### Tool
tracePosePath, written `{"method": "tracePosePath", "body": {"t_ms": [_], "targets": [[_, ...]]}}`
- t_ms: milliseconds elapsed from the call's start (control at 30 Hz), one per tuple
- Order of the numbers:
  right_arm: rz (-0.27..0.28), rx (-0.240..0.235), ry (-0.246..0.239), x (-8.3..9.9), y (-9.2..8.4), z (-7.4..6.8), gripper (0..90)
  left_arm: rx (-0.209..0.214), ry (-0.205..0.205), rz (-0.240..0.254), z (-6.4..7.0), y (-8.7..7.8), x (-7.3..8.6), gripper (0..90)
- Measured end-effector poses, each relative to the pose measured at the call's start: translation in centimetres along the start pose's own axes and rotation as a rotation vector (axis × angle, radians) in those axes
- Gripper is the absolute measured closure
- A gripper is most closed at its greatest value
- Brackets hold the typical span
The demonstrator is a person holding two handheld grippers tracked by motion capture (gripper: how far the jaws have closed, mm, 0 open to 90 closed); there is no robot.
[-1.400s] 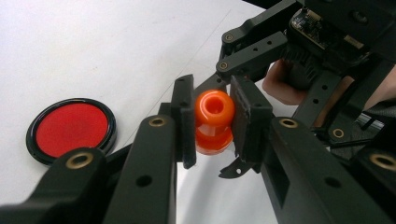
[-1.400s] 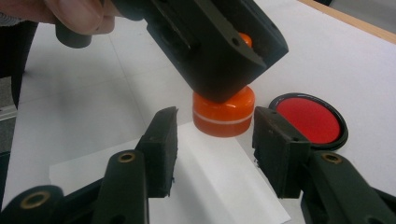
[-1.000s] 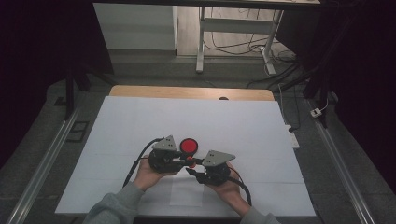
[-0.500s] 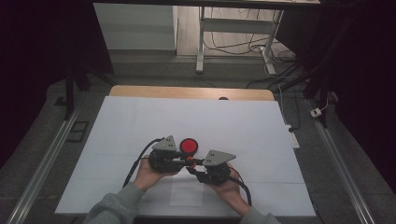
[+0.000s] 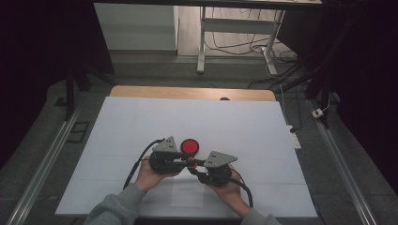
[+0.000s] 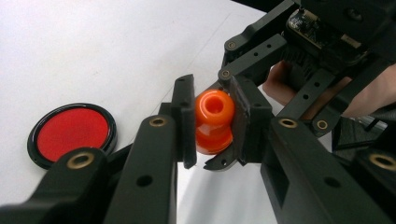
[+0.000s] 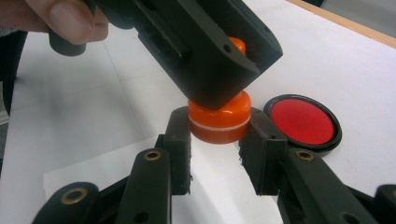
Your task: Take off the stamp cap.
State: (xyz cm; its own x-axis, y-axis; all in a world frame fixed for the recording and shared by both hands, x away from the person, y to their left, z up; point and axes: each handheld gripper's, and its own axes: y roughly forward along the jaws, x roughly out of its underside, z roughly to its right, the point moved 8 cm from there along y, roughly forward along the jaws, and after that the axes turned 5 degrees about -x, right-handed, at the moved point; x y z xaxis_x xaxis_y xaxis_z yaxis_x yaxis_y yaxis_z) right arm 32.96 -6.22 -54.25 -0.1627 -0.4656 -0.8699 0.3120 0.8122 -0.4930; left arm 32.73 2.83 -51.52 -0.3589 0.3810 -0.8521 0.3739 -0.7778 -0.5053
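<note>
A small orange piece [image 5: 191, 161] hangs just above the white table between both grippers. Its rounded upper end [image 6: 213, 105] has a hole on top, and my left gripper [image 6: 213, 119] is shut on it, pads pressed on both sides. My right gripper [image 7: 219, 135] has just been closing and is now shut on the wider lower part [image 7: 219, 122], which carries a pale ring. In the high view the left gripper [image 5: 187, 161] and the right gripper [image 5: 194, 166] meet tip to tip. A red disc with a black rim [image 5: 189, 146] lies flat just beyond them.
A white sheet [image 5: 141, 122] covers the table, with a wooden edge [image 5: 187, 92] at the far side. A paler paper rectangle [image 5: 187, 193] lies near the front edge. Metal rails [image 5: 51, 154] run along both sides. Desk legs and cables stand behind the table.
Both hands have stayed where they were, tip to tip beside the red disc. No other shift is visible in the high view.
</note>
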Motion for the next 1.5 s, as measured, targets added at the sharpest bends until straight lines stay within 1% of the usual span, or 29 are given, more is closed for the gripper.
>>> {"method": "tracePosePath", "body": {"t_ms": [100, 500, 633, 767, 967, 1133, 1267, 1500], "targets": [[0.003, 0.004, 0.007, 0.1, 0.06, -0.06, 64.8, -0.003, 0.006, 0.0, 0.01, 0.06, 0.08, 73.0], [0.01, -0.002, 0.005, 0.32, 0.09, -0.11, 64.9, -0.006, 0.015, -0.008, 0.11, 0.12, 0.2, 73.2], [0.014, -0.004, -0.001, 0.3, 0.06, -0.16, 64.9, 0.0, 0.023, -0.003, 0.12, 0.04, 0.2, 73.2], [0.015, -0.003, -0.004, 0.3, 0.04, -0.16, 64.9, -0.006, 0.03, -0.001, 0.18, 0.03, 0.18, 73.2], [0.021, -0.001, -0.001, 0.28, 0.03, -0.2, 64.9, 0.0, 0.022, -0.001, 0.16, -0.01, 0.17, 73.2], [0.017, 0.0, -0.01, 0.29, 0.01, -0.23, 64.9, 0.005, 0.017, -0.001, 0.13, 0.0, 0.21, 73.2], [0.018, 0.001, -0.017, 0.24, -0.04, -0.21, 64.9, 0.008, 0.005, 0.003, 0.12, -0.06, 0.18, 73.2], [0.017, 0.005, -0.007, 0.36, 0.04, -0.23, 64.9, 0.004, -0.001, 0.002, 0.14, 0.01, 0.31, 73.2]]}}
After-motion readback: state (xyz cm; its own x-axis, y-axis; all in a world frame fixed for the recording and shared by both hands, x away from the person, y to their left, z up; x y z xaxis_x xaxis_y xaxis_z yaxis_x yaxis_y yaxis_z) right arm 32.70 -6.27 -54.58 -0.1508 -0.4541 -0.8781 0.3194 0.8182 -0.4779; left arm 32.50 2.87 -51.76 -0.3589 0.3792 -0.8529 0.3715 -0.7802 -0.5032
